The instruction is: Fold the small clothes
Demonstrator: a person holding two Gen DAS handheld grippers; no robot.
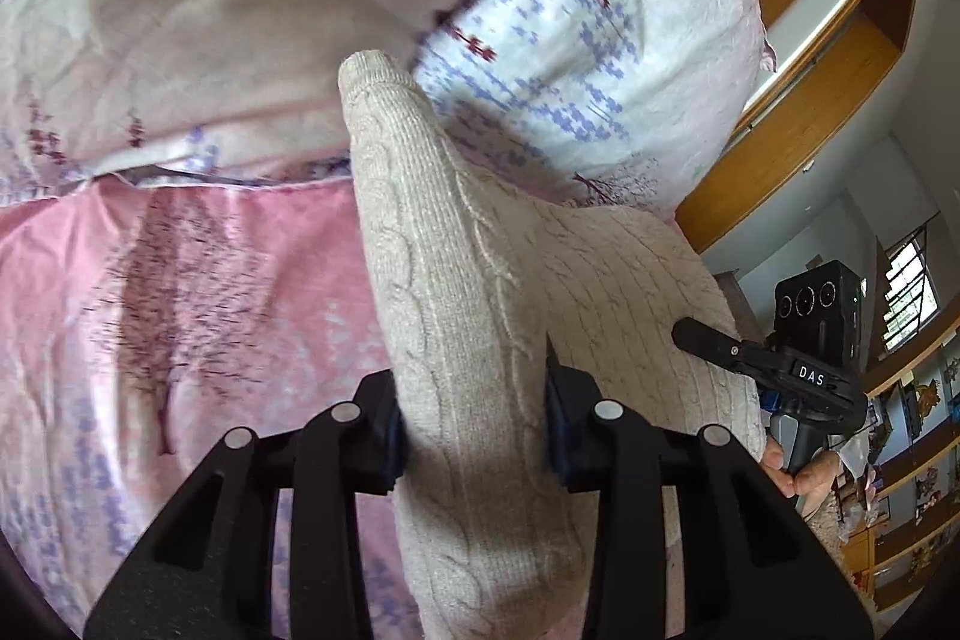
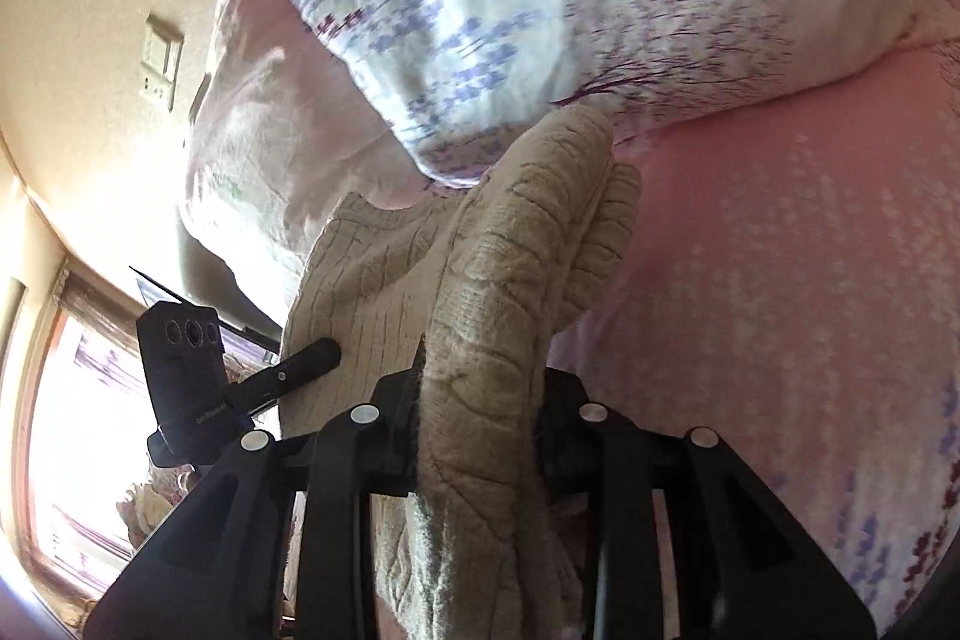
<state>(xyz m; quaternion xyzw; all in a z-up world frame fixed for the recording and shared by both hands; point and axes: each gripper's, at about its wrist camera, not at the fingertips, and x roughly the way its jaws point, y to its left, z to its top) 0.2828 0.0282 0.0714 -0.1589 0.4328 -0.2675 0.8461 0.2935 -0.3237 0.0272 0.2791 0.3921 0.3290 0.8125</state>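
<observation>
A beige cable-knit garment (image 1: pixel 462 316) hangs lifted off the bed between both grippers. My left gripper (image 1: pixel 474 430) is shut on a bunched fold of it, the knit pinched between the blue pads. In the right wrist view the same knit (image 2: pixel 498 292) bulges out of my right gripper (image 2: pixel 477 424), which is shut on a thick roll of it. The right gripper (image 1: pixel 744 349) appears at the right of the left wrist view, its finger against the knit's far edge. The left gripper (image 2: pixel 288 370) shows at the left of the right wrist view, touching the cloth.
A pink floral bedsheet (image 1: pixel 180 292) lies below. A white and lilac flowered quilt (image 1: pixel 570 58) is heaped behind the garment. A wooden headboard (image 1: pixel 840 58) and shelves stand at the right. A window (image 2: pixel 78 400) and a wall switch (image 2: pixel 159 61) are to the left.
</observation>
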